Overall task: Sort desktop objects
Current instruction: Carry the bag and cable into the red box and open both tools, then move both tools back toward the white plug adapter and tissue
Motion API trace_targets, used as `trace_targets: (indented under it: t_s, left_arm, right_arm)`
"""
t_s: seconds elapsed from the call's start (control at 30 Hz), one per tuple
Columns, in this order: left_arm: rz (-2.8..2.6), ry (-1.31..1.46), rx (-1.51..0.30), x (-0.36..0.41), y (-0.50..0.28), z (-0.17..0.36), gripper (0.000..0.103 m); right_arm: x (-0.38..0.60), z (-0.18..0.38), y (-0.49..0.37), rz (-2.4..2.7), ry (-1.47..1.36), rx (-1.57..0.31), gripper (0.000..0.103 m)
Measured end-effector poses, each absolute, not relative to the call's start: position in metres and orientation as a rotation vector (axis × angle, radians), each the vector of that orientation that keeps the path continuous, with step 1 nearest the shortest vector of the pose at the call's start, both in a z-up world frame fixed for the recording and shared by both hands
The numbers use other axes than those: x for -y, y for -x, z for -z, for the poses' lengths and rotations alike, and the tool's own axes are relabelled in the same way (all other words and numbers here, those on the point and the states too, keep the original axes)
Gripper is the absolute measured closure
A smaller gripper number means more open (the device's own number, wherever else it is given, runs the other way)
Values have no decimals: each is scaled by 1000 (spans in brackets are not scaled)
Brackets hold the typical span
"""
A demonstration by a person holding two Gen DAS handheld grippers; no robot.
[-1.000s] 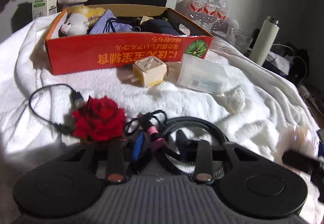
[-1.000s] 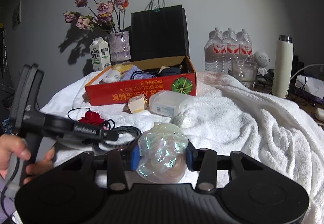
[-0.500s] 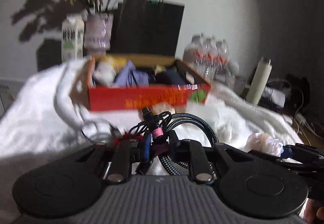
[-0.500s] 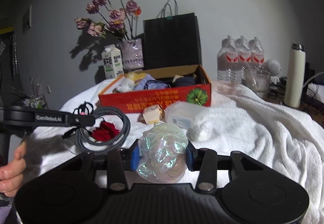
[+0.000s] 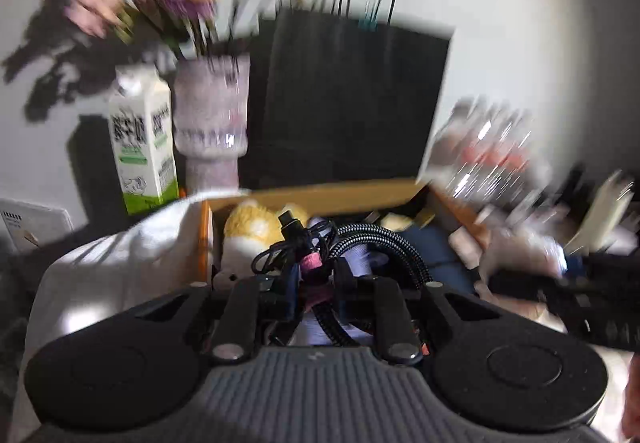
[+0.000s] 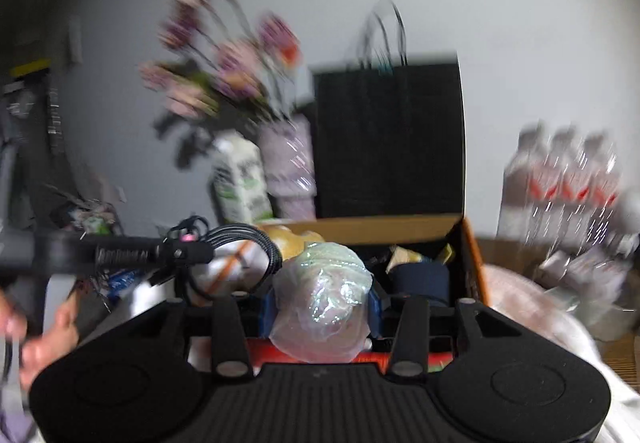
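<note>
Both loads now above box, labels blurred

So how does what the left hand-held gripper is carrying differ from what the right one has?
The left hand-held gripper pinches a dark coiled cable bundle with a pink tie; the right hand-held gripper squeezes a pale iridescent crumpled plastic wad. The cable loops out beyond the fingers; the wad bulges between them. Both are held over the orange box.

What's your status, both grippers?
Left gripper shut on cables, right gripper shut on bag. Both over box. Nothing blocking.
</note>
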State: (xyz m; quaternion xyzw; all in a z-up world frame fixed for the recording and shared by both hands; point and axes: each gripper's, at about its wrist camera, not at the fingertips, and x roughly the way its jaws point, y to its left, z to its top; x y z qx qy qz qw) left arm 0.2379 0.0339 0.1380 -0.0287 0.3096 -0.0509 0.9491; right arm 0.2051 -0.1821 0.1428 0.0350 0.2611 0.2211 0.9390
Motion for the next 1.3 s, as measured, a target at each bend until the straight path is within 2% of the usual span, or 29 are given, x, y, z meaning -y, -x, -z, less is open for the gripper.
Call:
trace_targets:
  t_s: [0.1, 0.23, 0.37, 0.43, 0.5, 0.63, 0.77, 0.8, 0.9, 1.07, 1.3]
  left_arm:
    - [39, 66, -730, -37, -278, -102, 84]
    - [23, 42, -805, -43, -297, -68, 83]
    - [54, 37, -823, -52, -292, -62, 79]
    - [62, 11, -800, -52, -286, -71, 59]
    - [83, -2, -786, -52, -282, -82, 43]
    - [62, -36, -790, -50, -277, -103, 23]
    - [-28, 5, -820, -55, -266, -118, 11]
    - [-58, 14, -819, -56, -259, -120, 5]
    - [-118, -9, -744, -62, -222, -120, 5]
    - [-41, -14, -759, -66, -132, -105, 5]
    - [84, 138, -636, -66, 21, -81, 0]
  right_arm:
    - [162, -116, -271, -407, -81, -674, 61]
    - [143, -83, -313, -376, -66, -774, 61]
    - [128, -66, -325, -366, -5, -808, 47]
    - [125, -62, -323, -365, 15, -810, 41]
    - [127, -68, -324, -353, 12, -788, 36]
    - [137, -88, -319, -338, -15, -750, 28]
    - [148, -110, -304, -308, -2, -737, 24]
    - [151, -114, -297, -304, -1, -733, 22]
    - [170, -119, -263, -302, -14, -717, 13]
    - [210, -99, -173, -371, -123, -687, 12]
    - [218, -63, -41, -422, -137, -629, 12]
